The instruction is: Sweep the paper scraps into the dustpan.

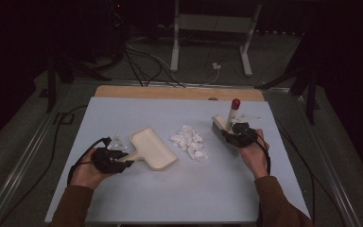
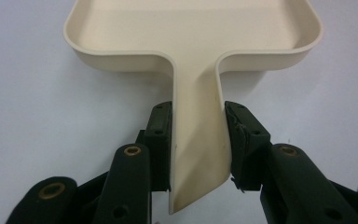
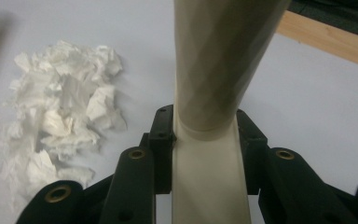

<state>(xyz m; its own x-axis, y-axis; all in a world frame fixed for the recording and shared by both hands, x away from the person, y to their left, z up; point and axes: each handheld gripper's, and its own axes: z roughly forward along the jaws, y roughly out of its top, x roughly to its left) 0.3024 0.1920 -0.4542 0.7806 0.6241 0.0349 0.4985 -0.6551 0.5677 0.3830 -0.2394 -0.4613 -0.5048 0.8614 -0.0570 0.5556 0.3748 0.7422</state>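
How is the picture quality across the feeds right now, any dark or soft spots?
High view: dim, surroundings nearly black, table evenly lit, paper scraps soft. Left gripper view: bright, dustpan sharp with a shadow under its rim. Right gripper view: brush handle close and slightly blurred; the scraps look crisp.

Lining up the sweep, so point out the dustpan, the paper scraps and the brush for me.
dustpan (image 1: pixel 152 145), high view, on the pan's flat floor.
paper scraps (image 1: pixel 189 141), high view, middle of the white heap.
brush (image 1: pixel 232 111), high view, on the upright handle below its red tip.
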